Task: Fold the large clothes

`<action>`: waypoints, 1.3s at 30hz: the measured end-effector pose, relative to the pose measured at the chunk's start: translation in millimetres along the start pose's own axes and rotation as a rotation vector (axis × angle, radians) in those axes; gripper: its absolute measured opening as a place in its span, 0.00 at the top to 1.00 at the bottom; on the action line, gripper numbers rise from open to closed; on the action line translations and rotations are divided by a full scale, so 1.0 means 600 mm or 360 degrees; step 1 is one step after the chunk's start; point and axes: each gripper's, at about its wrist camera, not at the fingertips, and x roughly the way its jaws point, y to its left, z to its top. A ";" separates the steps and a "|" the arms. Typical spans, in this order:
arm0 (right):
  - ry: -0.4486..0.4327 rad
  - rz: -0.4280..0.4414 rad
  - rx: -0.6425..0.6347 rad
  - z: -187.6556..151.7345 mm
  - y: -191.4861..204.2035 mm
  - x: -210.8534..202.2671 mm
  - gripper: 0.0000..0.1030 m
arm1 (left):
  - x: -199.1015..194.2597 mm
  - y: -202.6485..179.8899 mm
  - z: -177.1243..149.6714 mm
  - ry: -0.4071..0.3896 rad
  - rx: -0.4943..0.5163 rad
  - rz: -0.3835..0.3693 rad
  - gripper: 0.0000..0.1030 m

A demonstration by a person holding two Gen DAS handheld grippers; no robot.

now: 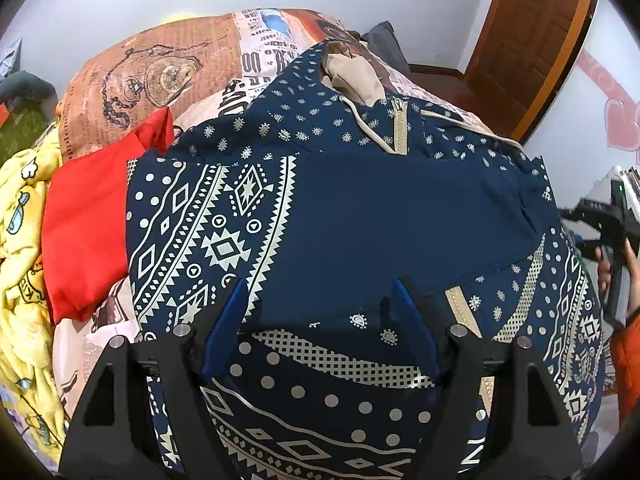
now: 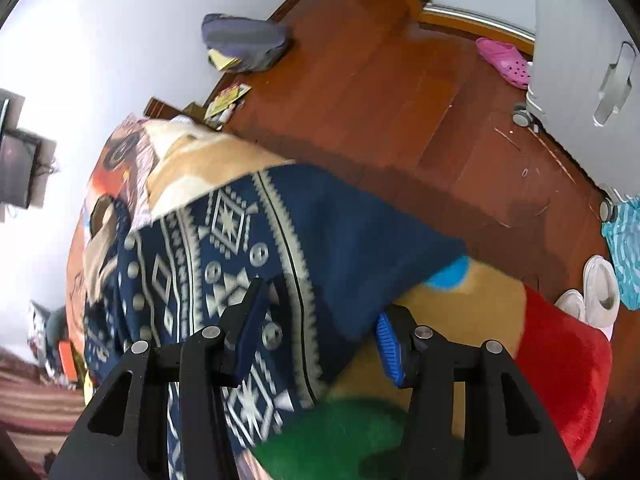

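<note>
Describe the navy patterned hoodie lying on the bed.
The hoodie is navy fabric with cream geometric and paisley prints, a beige-lined hood, cream drawstring and beige zip. It lies partly folded on the printed bedspread, one sleeve laid across the chest. A red garment lies beside it at its edge.

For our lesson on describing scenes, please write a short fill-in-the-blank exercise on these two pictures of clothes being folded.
1. The patterned hoodie is mainly navy and ____.
2. Beside it, in the left wrist view, lies a plain ____ cloth.
3. On the wooden floor by the doorway lies a ____ clog.
4. The left tool has ____ pads.

Missing words: white; red; pink; blue
</note>
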 end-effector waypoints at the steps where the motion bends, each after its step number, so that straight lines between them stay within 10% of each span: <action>1: -0.0013 0.0000 -0.0015 0.002 0.002 -0.001 0.57 | 0.000 -0.001 -0.002 0.0000 0.0010 0.0008 0.28; 5: -0.0097 -0.0051 -0.0102 0.005 0.027 -0.006 0.89 | -0.001 -0.002 -0.010 0.0001 0.0055 0.0037 0.28; 18: -0.0443 0.0279 -0.0757 -0.062 0.263 -0.179 0.94 | -0.030 0.015 -0.019 -0.0075 0.0042 -0.0019 0.28; 25: -0.0152 0.0268 -0.1219 -0.186 0.346 -0.114 0.94 | -0.041 0.027 -0.031 -0.0084 0.0026 -0.0033 0.28; 32: 0.0234 0.0004 -0.1286 -0.249 0.323 0.007 0.90 | -0.044 0.038 -0.047 -0.0064 0.0039 -0.0021 0.28; 39: 0.0359 -0.0013 -0.1315 -0.256 0.303 -0.035 0.83 | -0.044 0.020 -0.041 -0.0079 0.0108 0.0020 0.28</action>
